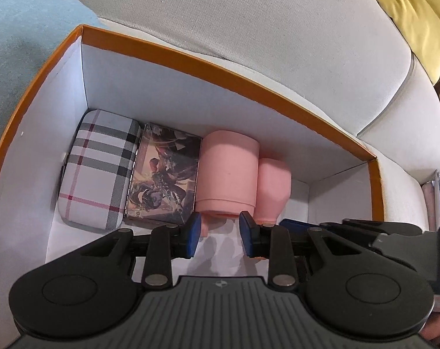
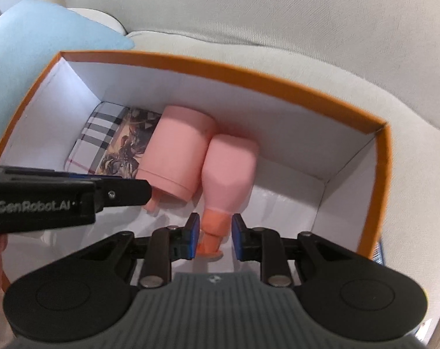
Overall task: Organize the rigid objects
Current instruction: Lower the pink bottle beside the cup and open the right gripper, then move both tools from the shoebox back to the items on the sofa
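An orange-rimmed white box (image 1: pixel 190 55) (image 2: pixel 249 71) sits on a pale sofa. Inside, side by side, lie a plaid case (image 1: pixel 99 168) (image 2: pixel 99 133), a printed picture box (image 1: pixel 164 174) (image 2: pixel 126 148), a big pink bottle (image 1: pixel 227 171) (image 2: pixel 179 157) and a smaller pink bottle (image 1: pixel 273 186) (image 2: pixel 230 168) with an orange neck (image 2: pixel 215 226). My left gripper (image 1: pixel 218 237) is open, just behind the big bottle's neck; it also shows in the right wrist view (image 2: pixel 124 192). My right gripper (image 2: pixel 212 240) is open, its pads either side of the orange neck without gripping.
A light blue cushion (image 2: pixel 30 46) lies left of the box, a yellow cushion (image 1: pixel 409 8) at the far right. The box's right part (image 2: pixel 292 203) holds nothing. Sofa cushions (image 1: pixel 249 14) lie beyond the box.
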Action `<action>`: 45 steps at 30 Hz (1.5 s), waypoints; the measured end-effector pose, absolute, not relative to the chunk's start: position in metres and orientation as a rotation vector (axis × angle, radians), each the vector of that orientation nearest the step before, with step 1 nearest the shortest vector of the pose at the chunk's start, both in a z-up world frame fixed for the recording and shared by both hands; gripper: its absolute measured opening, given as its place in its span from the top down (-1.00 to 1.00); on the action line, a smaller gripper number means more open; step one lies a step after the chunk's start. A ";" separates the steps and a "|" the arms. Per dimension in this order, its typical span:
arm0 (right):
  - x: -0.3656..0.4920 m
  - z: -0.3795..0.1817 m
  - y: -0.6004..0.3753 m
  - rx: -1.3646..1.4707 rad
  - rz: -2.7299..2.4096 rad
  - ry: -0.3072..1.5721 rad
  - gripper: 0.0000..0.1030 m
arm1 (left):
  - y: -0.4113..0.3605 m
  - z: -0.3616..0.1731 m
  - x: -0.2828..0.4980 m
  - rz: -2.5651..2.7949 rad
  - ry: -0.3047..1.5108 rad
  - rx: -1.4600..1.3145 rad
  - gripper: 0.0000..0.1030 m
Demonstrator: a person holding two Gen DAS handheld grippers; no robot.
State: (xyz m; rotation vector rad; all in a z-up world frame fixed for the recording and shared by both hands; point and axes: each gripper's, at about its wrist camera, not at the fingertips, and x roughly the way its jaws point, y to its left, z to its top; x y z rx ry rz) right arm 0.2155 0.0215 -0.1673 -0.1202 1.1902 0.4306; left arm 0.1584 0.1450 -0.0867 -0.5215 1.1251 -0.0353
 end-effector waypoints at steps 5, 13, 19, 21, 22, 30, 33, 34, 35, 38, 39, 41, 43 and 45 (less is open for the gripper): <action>0.220 -0.172 0.020 -0.033 0.368 1.184 0.66 | 0.153 -0.086 0.154 -0.030 1.120 -0.516 0.32; 0.221 -0.168 0.012 0.051 0.312 1.166 0.66 | 0.149 -0.088 0.156 -0.021 1.124 -0.515 0.32; 0.216 -0.156 0.013 0.023 0.330 1.135 0.62 | 0.140 -0.079 0.150 -0.007 1.109 -0.487 0.32; 0.210 -0.147 0.012 -0.010 0.340 1.112 0.62 | 0.135 -0.073 0.146 -0.002 1.099 -0.469 0.32; 0.207 -0.142 0.011 -0.028 0.342 1.099 0.62 | 0.135 -0.069 0.144 -0.001 1.093 -0.460 0.32; 0.172 -0.099 -0.022 -0.087 0.326 0.953 0.43 | 0.101 -0.024 0.119 -0.054 1.006 -0.368 0.32; 0.158 -0.082 -0.044 -0.075 0.311 0.899 0.35 | 0.074 -0.015 0.115 -0.098 0.976 -0.329 0.32; 0.153 -0.077 -0.053 -0.072 0.303 0.884 0.35 | 0.060 -0.015 0.114 -0.116 0.965 -0.307 0.32; 0.148 -0.073 -0.061 -0.068 0.295 0.874 0.35 | 0.051 -0.013 0.112 -0.130 0.959 -0.290 0.32; 0.133 -0.065 -0.088 -0.040 0.259 0.856 0.34 | 0.023 -0.007 0.106 -0.175 0.948 -0.249 0.32; 0.128 -0.064 -0.097 -0.030 0.244 0.852 0.34 | 0.017 -0.005 0.103 -0.185 0.943 -0.242 0.32; 0.117 -0.062 -0.117 -0.012 0.219 0.843 0.34 | 0.000 -0.002 0.099 -0.214 0.941 -0.211 0.32; 0.106 -0.063 -0.136 -0.004 0.193 0.837 0.34 | -0.017 0.000 0.095 -0.252 0.938 -0.172 0.33; 0.096 -0.065 -0.153 -0.005 0.165 0.836 0.34 | -0.030 0.001 0.091 -0.293 0.939 -0.155 0.35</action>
